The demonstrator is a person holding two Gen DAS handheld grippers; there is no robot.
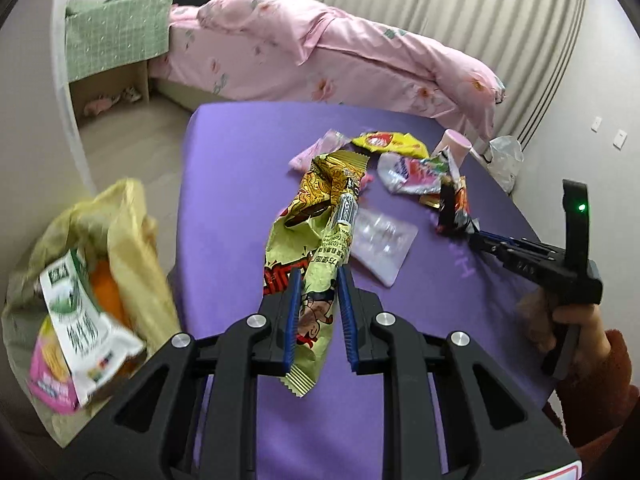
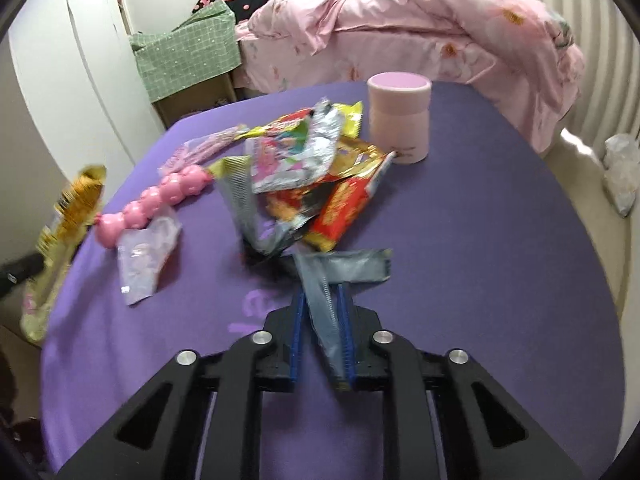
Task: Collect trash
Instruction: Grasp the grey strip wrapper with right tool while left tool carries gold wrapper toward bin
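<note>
My left gripper [image 1: 318,276] is shut on a long yellow-green snack wrapper [image 1: 316,216], which hangs above the purple table [image 1: 240,184]. To its left, off the table's edge, a yellow trash bag [image 1: 128,240] holds a milk carton [image 1: 76,312] and other packets. My right gripper [image 2: 320,292] is shut on a crumpled silver-grey wrapper [image 2: 344,268] just in front of the wrapper pile [image 2: 304,160]. In the left wrist view the right gripper [image 1: 470,236] shows at the right, with a hand [image 1: 576,324] on its handle.
A pink cup [image 2: 400,120] stands behind the pile. A pink beaded toy [image 2: 160,200] and a clear plastic packet [image 2: 144,256] lie left of it. A bed with a pink quilt [image 1: 340,52] runs behind the table. A white plastic bag [image 1: 504,160] sits on the floor at the right.
</note>
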